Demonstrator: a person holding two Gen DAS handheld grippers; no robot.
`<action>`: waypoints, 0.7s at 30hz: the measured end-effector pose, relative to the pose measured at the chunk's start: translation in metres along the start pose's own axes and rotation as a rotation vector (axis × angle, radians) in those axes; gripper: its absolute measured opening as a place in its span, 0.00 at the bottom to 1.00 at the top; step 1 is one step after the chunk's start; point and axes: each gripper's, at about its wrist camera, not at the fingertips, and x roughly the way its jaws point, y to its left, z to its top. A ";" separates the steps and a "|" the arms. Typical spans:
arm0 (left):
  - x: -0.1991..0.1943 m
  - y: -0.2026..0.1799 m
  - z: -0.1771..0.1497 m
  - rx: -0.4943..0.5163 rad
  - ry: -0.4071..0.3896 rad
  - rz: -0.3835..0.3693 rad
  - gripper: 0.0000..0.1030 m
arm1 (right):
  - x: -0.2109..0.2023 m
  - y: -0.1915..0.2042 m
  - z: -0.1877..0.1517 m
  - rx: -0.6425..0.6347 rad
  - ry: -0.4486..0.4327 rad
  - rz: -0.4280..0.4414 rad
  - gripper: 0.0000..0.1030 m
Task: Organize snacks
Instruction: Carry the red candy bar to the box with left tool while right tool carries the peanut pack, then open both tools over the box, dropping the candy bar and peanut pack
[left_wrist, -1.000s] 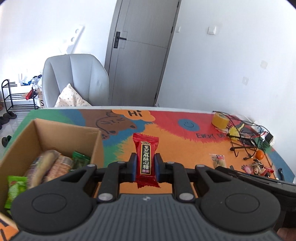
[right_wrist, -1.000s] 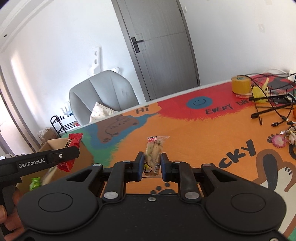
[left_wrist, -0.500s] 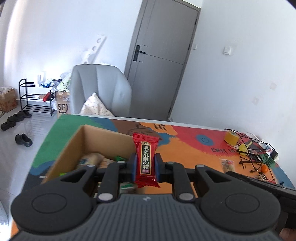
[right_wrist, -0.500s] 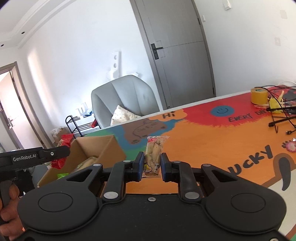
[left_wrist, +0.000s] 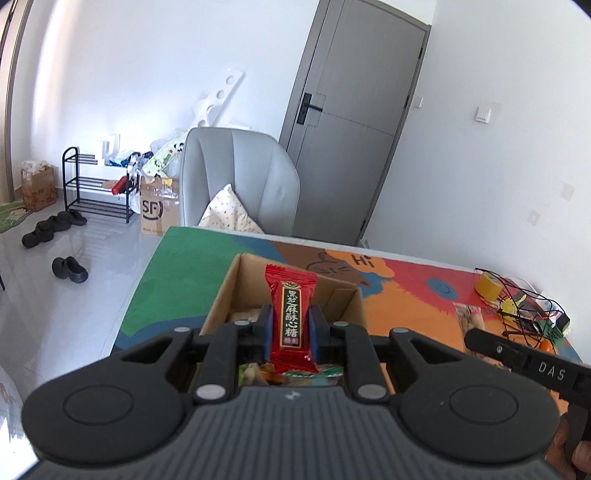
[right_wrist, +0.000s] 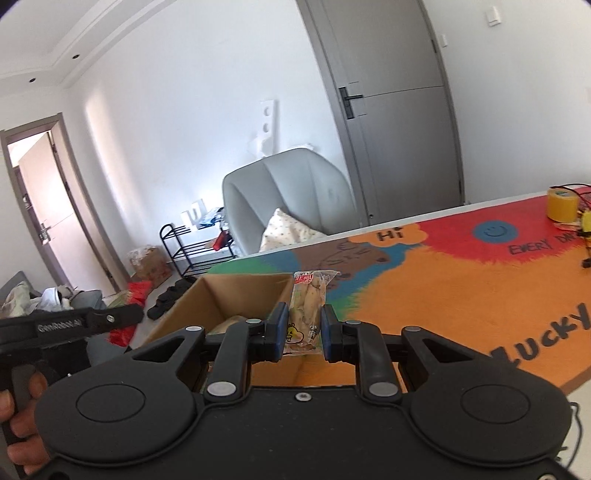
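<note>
Left gripper (left_wrist: 288, 328) clenched on upright red candy packet (left_wrist: 291, 317), cardboard box (left_wrist: 221, 299) directly beneath and ahead of it, right gripper (right_wrist: 303, 332) clamping clear snack packet (right_wrist: 308, 314), box (right_wrist: 207, 299) just left of its fingers.

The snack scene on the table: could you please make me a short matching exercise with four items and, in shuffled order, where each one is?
Items:
1. red candy packet
2. clear packet of pale snacks
3. cardboard box
4. yellow tape roll

Places:
A. far end of the table, near tangled cables
B. clamped in the right gripper
C. open on the table's green corner
D. clamped in the left gripper

Pairs: 1-D, 2-B, 3-C, 4-A
</note>
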 end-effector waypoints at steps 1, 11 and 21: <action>0.002 0.002 0.000 -0.001 0.008 -0.003 0.18 | 0.002 0.004 0.001 -0.003 0.002 0.005 0.20; 0.010 0.035 0.002 -0.060 0.049 0.001 0.29 | 0.033 0.040 0.013 -0.045 0.028 0.057 0.20; 0.007 0.061 0.008 -0.100 0.029 0.056 0.53 | 0.064 0.057 0.023 -0.039 0.051 0.112 0.41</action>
